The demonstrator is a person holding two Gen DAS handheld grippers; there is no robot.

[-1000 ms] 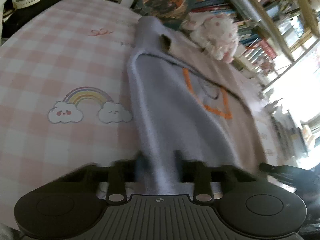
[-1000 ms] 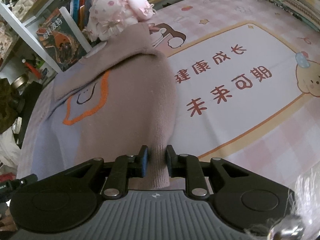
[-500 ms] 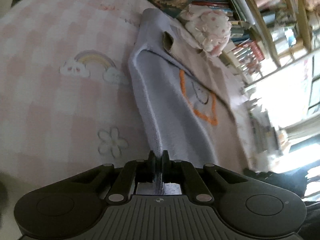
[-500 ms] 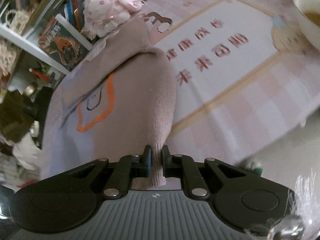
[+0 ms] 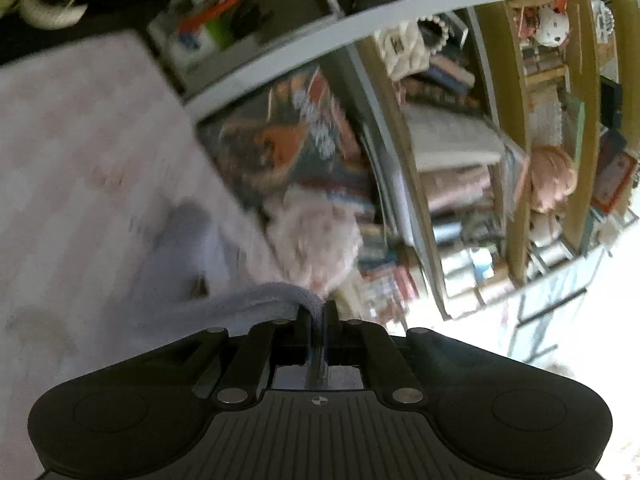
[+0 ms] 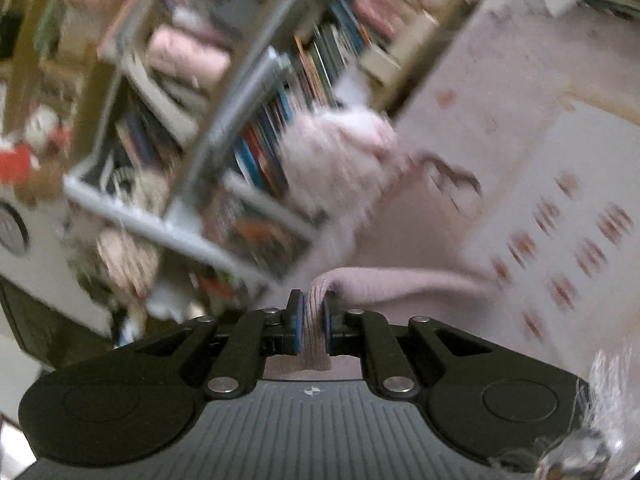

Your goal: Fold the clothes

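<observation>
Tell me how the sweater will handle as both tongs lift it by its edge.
Probably floppy: the sweater sags away from the right tongs instead of holding flat. Likely thick and soft, since its ribbed edge bunches between the left tongs. It seems unlikely to slip, as both tongs are shut tight on knit fabric.

Worktop (image 5: 80,152) with pink checked cover; sweater (image 6: 400,236) partly lying on it, pink plush toy (image 6: 340,152) at far edge.
</observation>
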